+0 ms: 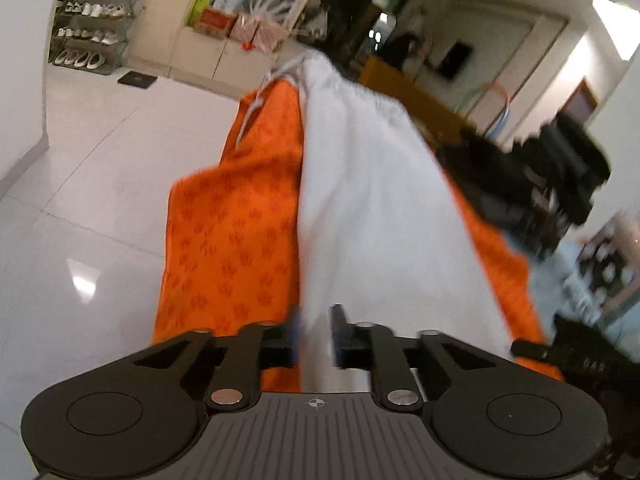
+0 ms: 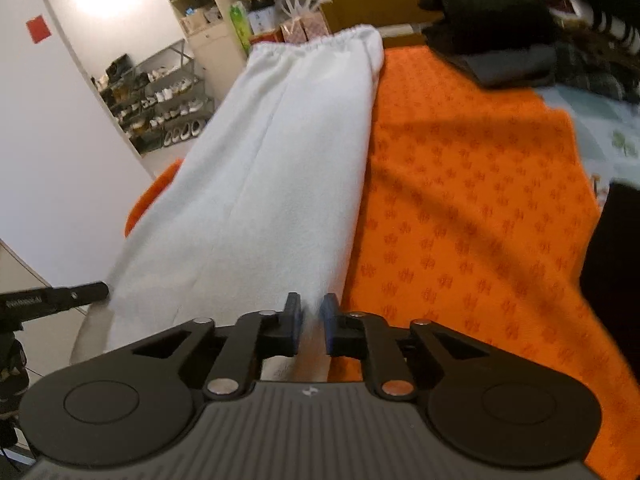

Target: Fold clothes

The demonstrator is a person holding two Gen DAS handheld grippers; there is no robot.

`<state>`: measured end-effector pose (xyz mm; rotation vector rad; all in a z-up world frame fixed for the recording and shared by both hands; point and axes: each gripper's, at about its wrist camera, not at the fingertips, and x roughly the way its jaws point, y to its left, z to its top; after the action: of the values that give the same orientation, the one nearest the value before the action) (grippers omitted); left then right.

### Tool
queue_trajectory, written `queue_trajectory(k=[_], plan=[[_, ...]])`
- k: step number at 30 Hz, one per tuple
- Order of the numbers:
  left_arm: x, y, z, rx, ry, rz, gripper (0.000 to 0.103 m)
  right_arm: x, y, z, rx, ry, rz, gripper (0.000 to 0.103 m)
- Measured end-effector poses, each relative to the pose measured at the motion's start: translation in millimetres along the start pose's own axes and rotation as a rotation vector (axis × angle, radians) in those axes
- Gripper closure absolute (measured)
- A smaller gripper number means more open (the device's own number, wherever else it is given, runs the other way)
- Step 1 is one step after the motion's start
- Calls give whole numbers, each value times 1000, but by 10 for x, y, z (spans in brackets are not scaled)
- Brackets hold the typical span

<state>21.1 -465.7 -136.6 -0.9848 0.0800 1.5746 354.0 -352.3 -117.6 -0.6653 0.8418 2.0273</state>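
White sweatpants [image 1: 360, 184] with an elastic waistband and drawstring at the far end stretch over an orange patterned cloth [image 1: 236, 232]. My left gripper [image 1: 316, 332] is shut on the near hem of the white sweatpants [image 2: 260, 168], fabric pinched between its fingers. In the right wrist view my right gripper [image 2: 310, 326] is also shut on the near edge of the same garment, which runs away toward its waistband at the top. The orange cloth [image 2: 472, 200] lies to the right. Both near ends look lifted and taut.
Dark folded clothes [image 2: 500, 44] sit at the far right of the orange cloth. A blurred black gripper body [image 1: 532, 184] shows at right in the left view. Shoe racks [image 1: 90, 28], cabinets and glossy white floor [image 1: 80, 184] lie to the left.
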Motion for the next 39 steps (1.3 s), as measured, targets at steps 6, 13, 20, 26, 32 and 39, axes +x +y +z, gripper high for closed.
queue_trajectory(k=[6,13,20,26,32,39], plan=[[328,54,264,-75,-15,-1,53,345,-185,261,81,-18,0,54],[705,29,434,-62,9,41,92,744,-380,524,185,-23,19,64],[899,85,514,-54,35,59,95,822,-449,552,186,-17,9,98],[563,248,552,-79,20,-70,71,502,-422,388,136,-18,49,68],[-93,293,250,-34,62,-82,67,78,-362,187,71,-23,97,67],[-643,290,-449,-68,157,-68,67,-353,-140,-375,55,16,104,67]])
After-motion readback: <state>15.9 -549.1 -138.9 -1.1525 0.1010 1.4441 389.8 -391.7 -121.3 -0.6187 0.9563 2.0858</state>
